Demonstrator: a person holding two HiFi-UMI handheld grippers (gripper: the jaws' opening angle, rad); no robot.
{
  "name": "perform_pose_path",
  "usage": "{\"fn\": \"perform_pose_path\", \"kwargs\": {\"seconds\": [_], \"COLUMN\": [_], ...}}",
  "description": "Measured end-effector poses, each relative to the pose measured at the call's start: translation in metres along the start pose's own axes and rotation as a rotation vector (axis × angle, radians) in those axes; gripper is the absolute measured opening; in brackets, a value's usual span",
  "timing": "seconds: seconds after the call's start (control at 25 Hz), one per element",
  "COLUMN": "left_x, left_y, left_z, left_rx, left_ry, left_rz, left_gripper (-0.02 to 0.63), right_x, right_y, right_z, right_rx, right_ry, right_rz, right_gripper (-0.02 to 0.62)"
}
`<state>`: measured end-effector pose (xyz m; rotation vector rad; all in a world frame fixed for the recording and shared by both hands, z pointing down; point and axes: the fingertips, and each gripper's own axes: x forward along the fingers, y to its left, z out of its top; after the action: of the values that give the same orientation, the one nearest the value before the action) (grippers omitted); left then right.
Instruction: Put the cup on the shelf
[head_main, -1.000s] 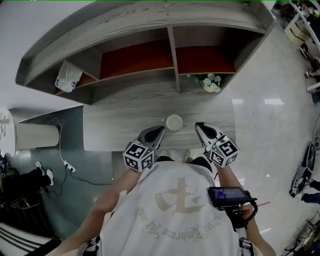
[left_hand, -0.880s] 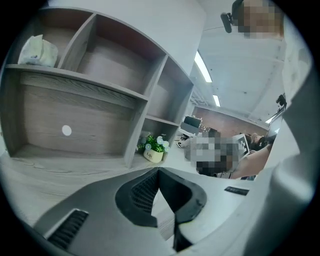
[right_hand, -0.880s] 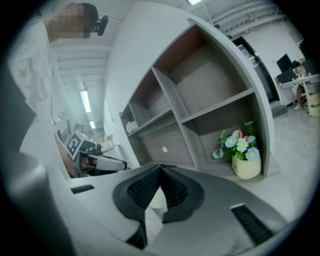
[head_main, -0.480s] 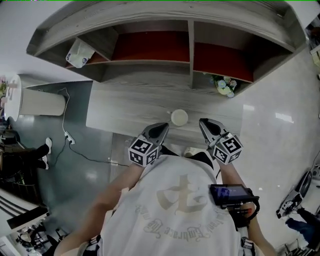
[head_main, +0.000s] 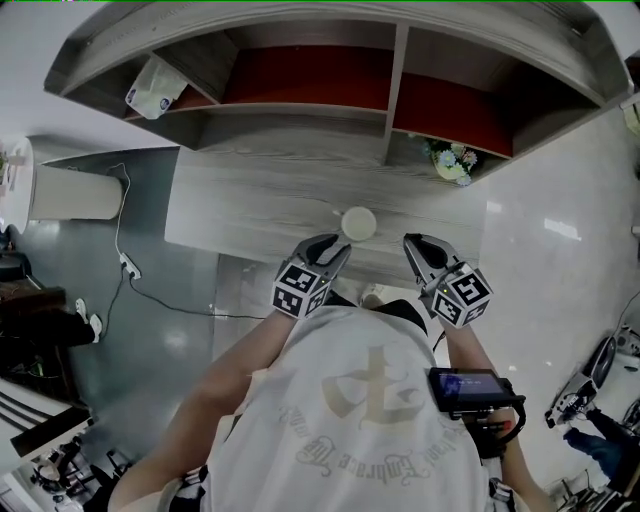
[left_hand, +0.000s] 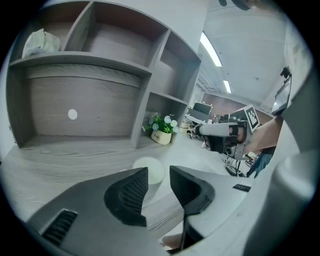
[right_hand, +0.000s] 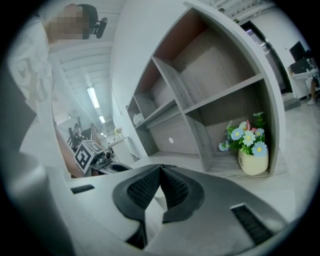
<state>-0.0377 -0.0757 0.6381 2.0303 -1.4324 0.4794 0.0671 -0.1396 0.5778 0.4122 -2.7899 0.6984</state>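
So, we are working on the reach for the cup, which is standing upright on the grey wood-grain desktop at the centre of the head view. It is just ahead of the left gripper and not yet touched. That gripper's jaws are opening, with only a narrow gap so far and nothing between the pads; the cup is showing beyond the tips. We are judging that they need to be spreading wider than the cup's rim before we are sliding them around its wall, level and low enough to avoid tipping it. The right gripper, to the lower right of the cup, is hovering with its jaws pressed together on nothing.

Above the desktop, the shelf is offering open red-backed compartments across the top of the frame. A flower pot is occupying the lower right bay and a white packet the upper left one. A glossy floor is spreading to the right, and a cable is trailing at the left.
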Motion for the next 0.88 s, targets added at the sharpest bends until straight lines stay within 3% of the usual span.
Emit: {"fn": "perform_pose_path", "kwargs": {"seconds": [0.24,0.44,0.72,0.88], "left_x": [0.020,0.031,0.064,0.075], "left_y": [0.000,0.004,0.020,0.022], "left_z": [-0.010,-0.010,-0.027,-0.030], "left_rx": [0.086,0.143,0.247,0.320], "left_ry": [0.061,0.063,0.119,0.138], "left_rz": [-0.008,-0.009,-0.046,-0.073], "left_gripper": [0.262,0.358,0.457,0.468], "right_x": [-0.013,-0.025,-0.034,-0.047], "right_y": [0.005,0.015,0.013,0.009], "right_z": [-0.011,-0.013,-0.010,-0.010], "right_rx": [0.027,0.030,0.034,0.047], "right_ry": [-0.005,-0.013,-0.014,-0.023], "right_rz": [-0.062,-0.122,-0.213,-0.277], "right_gripper": [0.003,0.003,0.003,0.003]}}
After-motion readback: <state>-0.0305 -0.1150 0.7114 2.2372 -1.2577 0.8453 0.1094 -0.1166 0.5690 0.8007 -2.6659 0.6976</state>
